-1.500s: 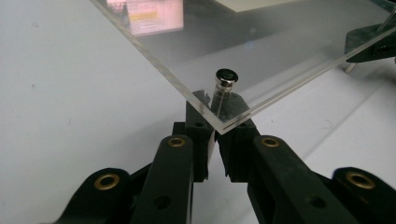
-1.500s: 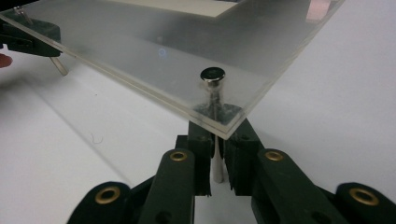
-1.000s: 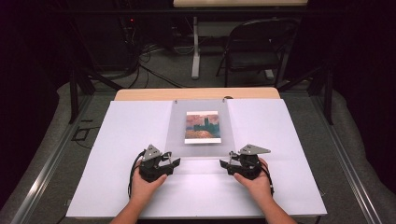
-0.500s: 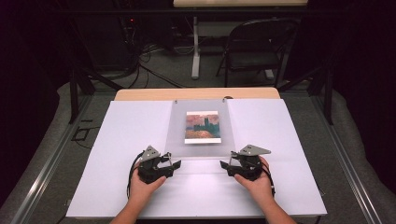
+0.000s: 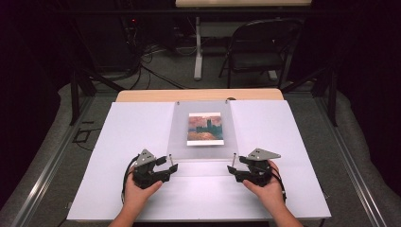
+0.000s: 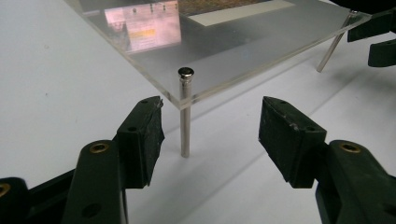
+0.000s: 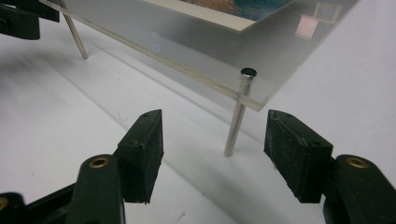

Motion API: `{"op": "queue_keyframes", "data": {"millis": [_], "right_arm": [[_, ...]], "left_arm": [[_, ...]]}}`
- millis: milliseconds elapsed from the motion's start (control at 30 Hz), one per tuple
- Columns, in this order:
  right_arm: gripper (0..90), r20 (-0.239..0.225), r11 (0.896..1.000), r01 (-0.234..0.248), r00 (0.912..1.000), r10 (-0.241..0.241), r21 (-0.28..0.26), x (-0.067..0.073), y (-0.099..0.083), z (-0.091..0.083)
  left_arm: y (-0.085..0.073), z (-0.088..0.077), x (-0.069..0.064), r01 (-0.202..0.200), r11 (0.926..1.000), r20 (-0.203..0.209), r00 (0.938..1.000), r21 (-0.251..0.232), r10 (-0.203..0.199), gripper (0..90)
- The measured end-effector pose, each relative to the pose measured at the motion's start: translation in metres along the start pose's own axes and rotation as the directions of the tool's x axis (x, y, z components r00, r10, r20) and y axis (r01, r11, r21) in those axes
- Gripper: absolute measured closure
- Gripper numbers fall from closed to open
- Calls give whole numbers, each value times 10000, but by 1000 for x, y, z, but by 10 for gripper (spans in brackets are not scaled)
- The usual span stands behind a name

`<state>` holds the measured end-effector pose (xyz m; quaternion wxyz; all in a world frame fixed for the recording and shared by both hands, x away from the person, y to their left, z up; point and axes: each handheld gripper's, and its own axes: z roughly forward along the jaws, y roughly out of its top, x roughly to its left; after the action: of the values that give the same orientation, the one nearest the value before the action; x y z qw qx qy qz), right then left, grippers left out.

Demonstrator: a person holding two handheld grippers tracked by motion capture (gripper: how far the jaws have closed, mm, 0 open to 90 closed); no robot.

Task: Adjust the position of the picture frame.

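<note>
Nearest us, our two hands come in over the near edge of the white counter (image 5: 118,142), each carrying a gripper. The left gripper (image 5: 164,166) sits at the near left corner of the clear acrylic panel (image 5: 179,137), and the right gripper (image 5: 235,169) sits at the near right corner. Both pairs of fingers stand wide open and hold nothing.

In the left gripper view, the left metal pin (image 6: 185,114) stands upright between our open fingers (image 6: 144,135), closer to one pad than the other, touching neither. Its head pokes up through the corner of the panel. In the right gripper view, the right metal pin (image 7: 237,114) likewise rises between the open fingers (image 7: 294,149), apart from both and nearer to one of them, and it leans slightly.

Farther out, the panel rests raised above the counter on these thin pins, and under it lies the picture card (image 5: 204,128), near the middle of the panel. Two more pin heads mark its far corners, by the bare wooden strip of the counter.

We judge the step in hand to be the approach to the two near pins, with no grasp yet made. The next move calls for centring each pin between the pads, then closing gently and evenly, so the thin pins neither tip nor let the panel slide off.
</note>
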<state>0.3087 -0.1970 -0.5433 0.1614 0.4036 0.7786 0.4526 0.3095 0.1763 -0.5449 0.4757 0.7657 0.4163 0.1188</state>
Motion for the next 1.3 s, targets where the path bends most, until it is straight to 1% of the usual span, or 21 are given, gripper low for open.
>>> {"op": "queue_keyframes", "data": {"millis": [67,100,133,167,233,333,433,533,567,633,700,733,767,867,900,1000,1033,1100,1167,1233,1300], "right_arm": [[370,41,9999,97,9999,-97,-81,1,-2,-7],[370,46,9999,102,9999,-101,-49,1,-2,-9],[370,69,9998,126,9999,-125,-148,2,-5,-15],[370,69,9998,126,9999,-125,-148,2,-5,-15],[370,59,9998,132,9999,-131,-165,2,-8,-21],[370,44,9997,-41,10000,42,-221,0,-11,-29],[376,127,9989,-242,9996,247,-393,-5,-13,-37],[396,148,9981,-414,9990,422,-461,-9,-12,-41],[397,132,9967,-545,9984,554,-599,-12,-12,-43],[405,147,9966,-593,9981,602,-569,-14,-11,-44],[408,136,9964,-589,9981,598,-609,-14,-11,-44],[408,196,9966,-576,9981,588,-589,-15,-10,-45],[408,257,9963,-612,9977,629,-609,-16,-9,-47],[411,257,9949,-613,9976,635,-798,-17,-2,-50],[412,332,9933,-629,9972,664,-974,-18,4,-53],[412,302,9917,-670,9970,707,-1094,-22,8,-53],[412,307,9911,-821,9958,857,-1046,-26,13,-52],[411,311,9913,-879,9953,913,-979,-28,15,-51],[409,256,9909,-957,9948,985,-945,-33,20,-49],[395,187,9904,-1073,9938,1093,-873,-40,28,-44],[393,184,9904,-1096,9936,1115,-838,-42,30,-43]], "left_arm": [[-2,-5,1,48,10000,100,9999,15,-48,398],[-4,-8,0,10,10000,39,10000,53,-10,398],[-4,-10,0,-85,9999,-15,10000,92,85,398],[-5,-13,0,-125,9999,-71,9999,85,125,398],[-7,-19,1,-72,10000,-81,9999,16,72,398],[-8,-25,4,-38,9999,-154,9999,-102,37,399],[-8,-31,6,0,9998,-336,9994,-195,-6,416],[-7,-35,9,71,9992,-400,9992,-391,-86,417],[-7,-36,10,70,9992,-416,9991,-385,-86,417],[-6,-39,12,128,9991,-449,9989,-408,-147,416],[-5,-40,14,71,9992,-402,9992,-384,-87,415],[-4,-40,14,118,9989,-466,9988,-461,-140,415],[-4,-40,15,225,9984,-427,9988,-512,-247,415],[-2,-41,19,427,9976,-414,9981,-539,-449,415],[0,-41,21,470,9977,-444,9978,-485,-492,414],[6,-42,24,459,9982,-503,9976,-378,-478,410],[8,-42,25,407,9985,-531,9977,-359,-426,410],[13,-41,26,266,9991,-676,9973,-320,-287,408],[17,-39,28,275,9992,-675,9973,-298,-295,396],[23,-37,32,423,9984,-608,9972,-378,-446,387],[29,-34,37,578,9975,-549,9967,-414,-601,386]]}}
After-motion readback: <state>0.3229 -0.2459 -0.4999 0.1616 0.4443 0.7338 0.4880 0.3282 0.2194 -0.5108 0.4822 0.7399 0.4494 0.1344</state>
